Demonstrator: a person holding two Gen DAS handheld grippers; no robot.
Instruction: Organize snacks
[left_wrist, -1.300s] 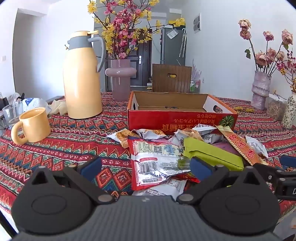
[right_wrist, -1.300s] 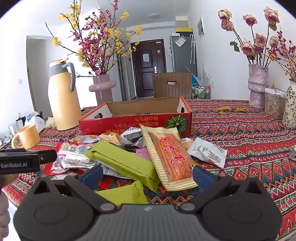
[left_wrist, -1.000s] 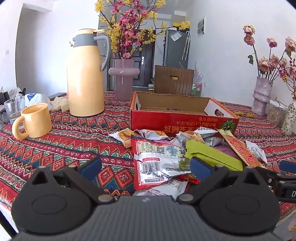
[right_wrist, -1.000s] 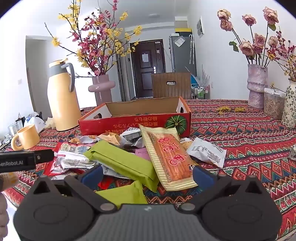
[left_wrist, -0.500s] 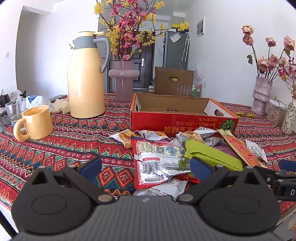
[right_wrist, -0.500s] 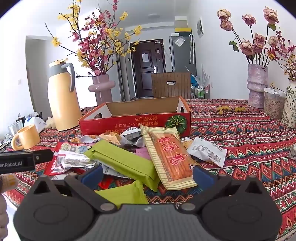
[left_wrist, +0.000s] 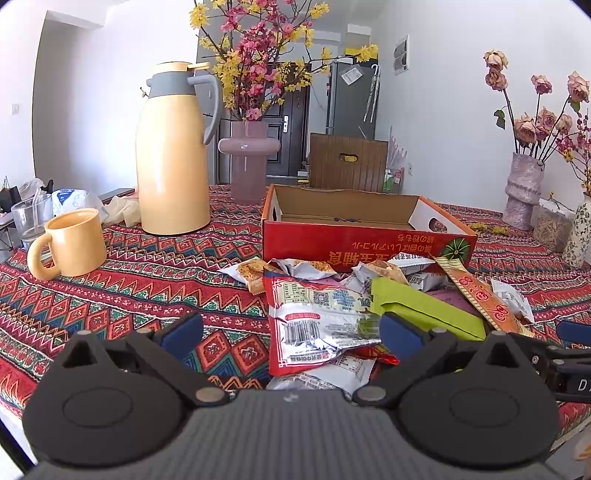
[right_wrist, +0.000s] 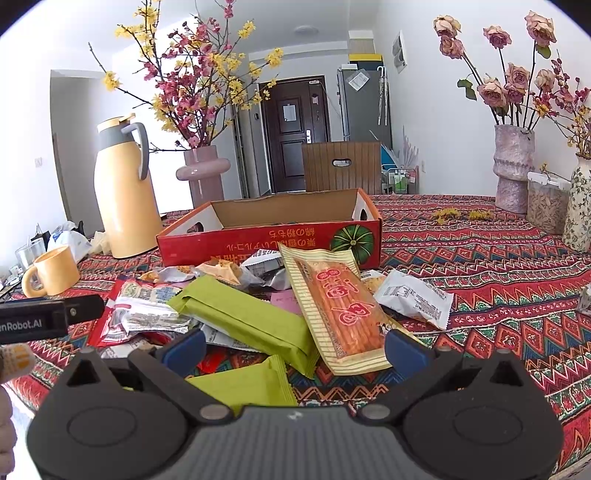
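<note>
Both grippers hover over snack pile (right_wrist: 258, 314), jaws spread, empty: left gripper (left_wrist: 290, 330), right gripper (right_wrist: 295, 349). Red box (right_wrist: 266, 240) behind, empty.

My left gripper (left_wrist: 291, 330) hangs spread wide over a crinkled red-and-silver foil snack packet (left_wrist: 314, 325). Shallow red cardboard box (left_wrist: 365, 247) behind the heap. Yellow ceramic mug (left_wrist: 70, 243) far left.

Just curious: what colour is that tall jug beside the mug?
The jug is pale yellow with a grey collar and handle, clearest in the left wrist view.
</note>
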